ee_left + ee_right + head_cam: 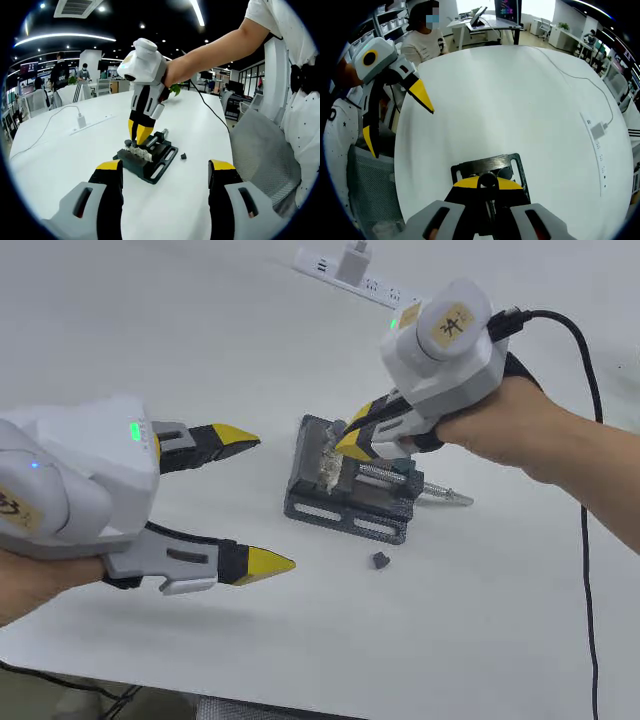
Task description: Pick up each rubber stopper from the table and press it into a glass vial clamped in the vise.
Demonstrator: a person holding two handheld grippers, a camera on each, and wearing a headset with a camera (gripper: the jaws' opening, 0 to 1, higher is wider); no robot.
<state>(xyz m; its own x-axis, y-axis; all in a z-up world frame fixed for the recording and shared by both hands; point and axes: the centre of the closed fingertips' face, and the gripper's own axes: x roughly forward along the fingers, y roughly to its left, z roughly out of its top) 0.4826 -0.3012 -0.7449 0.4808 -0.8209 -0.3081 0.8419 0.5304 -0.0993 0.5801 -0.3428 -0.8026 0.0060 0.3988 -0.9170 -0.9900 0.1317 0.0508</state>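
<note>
A dark metal vise (352,502) sits mid-table with a pale glass vial (327,468) clamped in it. My right gripper (350,443) points down over the vial, its yellow tips close together on a small dark rubber stopper (487,179). The left gripper view shows the right gripper (137,134) standing upright above the vise (150,160). A second dark stopper (380,561) lies loose on the table just in front of the vise. My left gripper (262,500) hovers to the left of the vise, wide open and holding nothing.
A white power strip (350,270) with a plugged-in charger lies at the table's far edge. The right gripper's black cable (585,440) trails over the person's forearm. A mesh chair (260,155) stands beside the table, and people sit at desks beyond.
</note>
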